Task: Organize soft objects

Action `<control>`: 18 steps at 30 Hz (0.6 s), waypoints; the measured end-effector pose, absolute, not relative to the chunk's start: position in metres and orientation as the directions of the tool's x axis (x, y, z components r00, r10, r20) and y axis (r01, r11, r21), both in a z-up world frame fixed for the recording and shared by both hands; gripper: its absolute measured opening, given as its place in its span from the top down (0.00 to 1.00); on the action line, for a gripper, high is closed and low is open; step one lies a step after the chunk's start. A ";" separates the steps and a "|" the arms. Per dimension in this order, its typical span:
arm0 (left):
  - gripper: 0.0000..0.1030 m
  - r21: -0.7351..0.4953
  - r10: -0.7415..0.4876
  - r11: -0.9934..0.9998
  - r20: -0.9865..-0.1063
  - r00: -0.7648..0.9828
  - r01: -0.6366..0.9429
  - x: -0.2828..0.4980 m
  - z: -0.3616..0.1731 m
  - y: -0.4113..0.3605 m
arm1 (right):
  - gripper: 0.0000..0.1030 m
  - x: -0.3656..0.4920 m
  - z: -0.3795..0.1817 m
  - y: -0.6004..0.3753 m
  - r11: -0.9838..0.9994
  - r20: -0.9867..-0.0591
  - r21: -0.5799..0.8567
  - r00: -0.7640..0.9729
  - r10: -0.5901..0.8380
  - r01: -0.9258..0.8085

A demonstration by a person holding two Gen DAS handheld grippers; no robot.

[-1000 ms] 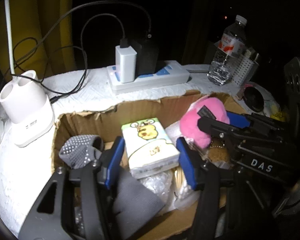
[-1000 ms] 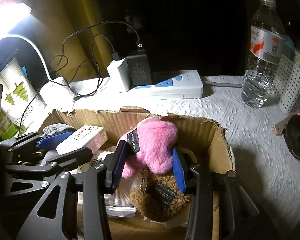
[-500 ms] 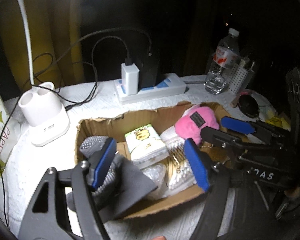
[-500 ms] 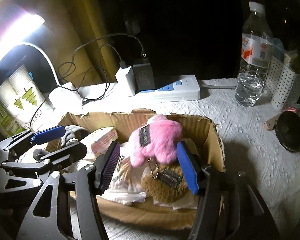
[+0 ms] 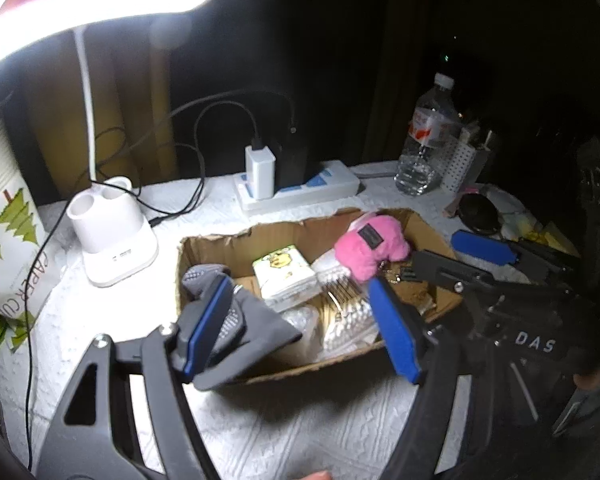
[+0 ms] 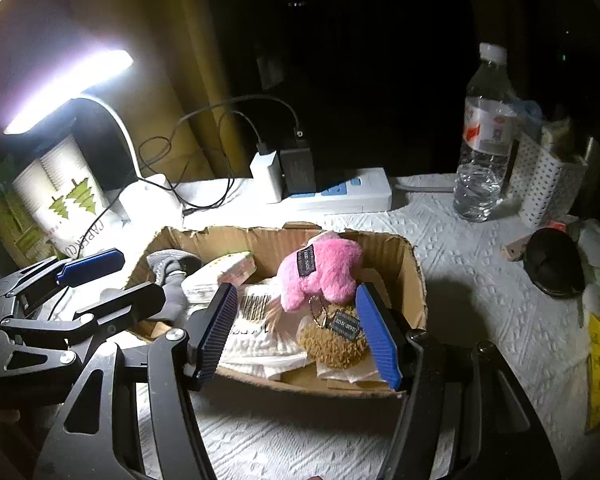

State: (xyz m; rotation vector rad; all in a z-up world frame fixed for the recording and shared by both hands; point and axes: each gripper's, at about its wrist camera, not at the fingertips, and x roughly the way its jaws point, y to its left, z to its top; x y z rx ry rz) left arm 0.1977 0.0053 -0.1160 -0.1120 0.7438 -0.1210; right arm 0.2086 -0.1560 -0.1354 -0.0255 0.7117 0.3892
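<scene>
The box [image 6: 414,280] is brown cardboard; the plush [image 6: 324,268] is pink, the sock [image 5: 256,320] grey with dots. The table [image 6: 480,280] cover is white, embossed. Claw pads [image 6: 374,336] are blue.

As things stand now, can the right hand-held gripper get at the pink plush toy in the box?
Probably yes. The right hand-held gripper is open and empty, and the pink plush toy lies uncovered on top in the open cardboard box, just beyond its fingertips.

I count two plush toys [image 6: 320,268], one sock [image 5: 236,312], one box [image 6: 414,276], one bottle [image 6: 482,140], two chargers [image 6: 266,172].
</scene>
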 end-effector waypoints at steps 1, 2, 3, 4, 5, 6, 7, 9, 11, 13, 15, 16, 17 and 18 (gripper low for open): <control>0.30 -0.144 -0.148 0.987 -0.666 0.732 0.069 0.195 -0.114 0.005 | 0.37 0.206 -0.133 -0.156 0.928 -0.639 0.107 0.691 0.338 -0.356; 0.30 -0.142 -0.146 0.988 -0.664 0.734 0.068 0.192 -0.112 0.006 | 0.37 0.203 -0.132 -0.157 0.929 -0.636 0.105 0.693 0.338 -0.356; 0.30 -0.141 -0.145 0.988 -0.661 0.736 0.068 0.188 -0.111 0.006 | 0.37 0.199 -0.130 -0.158 0.929 -0.634 0.104 0.696 0.337 -0.356; 0.30 -0.140 -0.144 0.988 -0.658 0.739 0.068 0.185 -0.109 0.006 | 0.37 0.195 -0.127 -0.158 0.929 -0.631 0.101 0.699 0.336 -0.355; 0.30 -0.138 -0.143 0.988 -0.654 0.743 0.070 0.182 -0.107 0.005 | 0.37 0.190 -0.125 -0.159 0.930 -0.627 0.098 0.703 0.335 -0.355; 0.30 -0.136 -0.142 0.988 -0.650 0.747 0.069 0.177 -0.105 0.005 | 0.37 0.188 -0.123 -0.159 0.929 -0.625 0.097 0.705 0.335 -0.356; 0.30 -0.136 -0.140 0.988 -0.646 0.750 0.068 0.173 -0.103 0.005 | 0.37 0.184 -0.121 -0.160 0.929 -0.622 0.095 0.708 0.335 -0.357; 0.29 -0.137 -0.137 0.989 -0.642 0.755 0.063 0.168 -0.100 0.005 | 0.37 0.177 -0.117 -0.161 0.930 -0.615 0.092 0.714 0.335 -0.357; 0.29 -0.140 -0.133 0.989 -0.635 0.761 0.056 0.161 -0.097 0.007 | 0.37 0.169 -0.114 -0.162 0.930 -0.609 0.088 0.720 0.333 -0.356; 0.29 -0.144 -0.132 0.988 -0.626 0.768 0.053 0.154 -0.092 0.008 | 0.37 0.161 -0.110 -0.164 0.931 -0.602 0.085 0.726 0.333 -0.356; 0.29 -0.143 -0.133 0.988 -0.618 0.775 0.055 0.146 -0.088 0.008 | 0.37 0.154 -0.107 -0.165 0.931 -0.595 0.083 0.732 0.332 -0.355; 0.29 -0.140 -0.132 0.988 -0.615 0.778 0.057 0.143 -0.086 0.007 | 0.37 0.149 -0.105 -0.166 0.932 -0.592 0.082 0.735 0.331 -0.353; 0.29 -0.137 -0.131 0.989 -0.611 0.781 0.058 0.139 -0.084 0.006 | 0.37 0.144 -0.103 -0.167 0.932 -0.588 0.082 0.738 0.331 -0.352; 0.28 -0.134 -0.129 0.989 -0.607 0.784 0.060 0.135 -0.081 0.005 | 0.37 0.141 -0.101 -0.168 0.933 -0.585 0.085 0.740 0.332 -0.351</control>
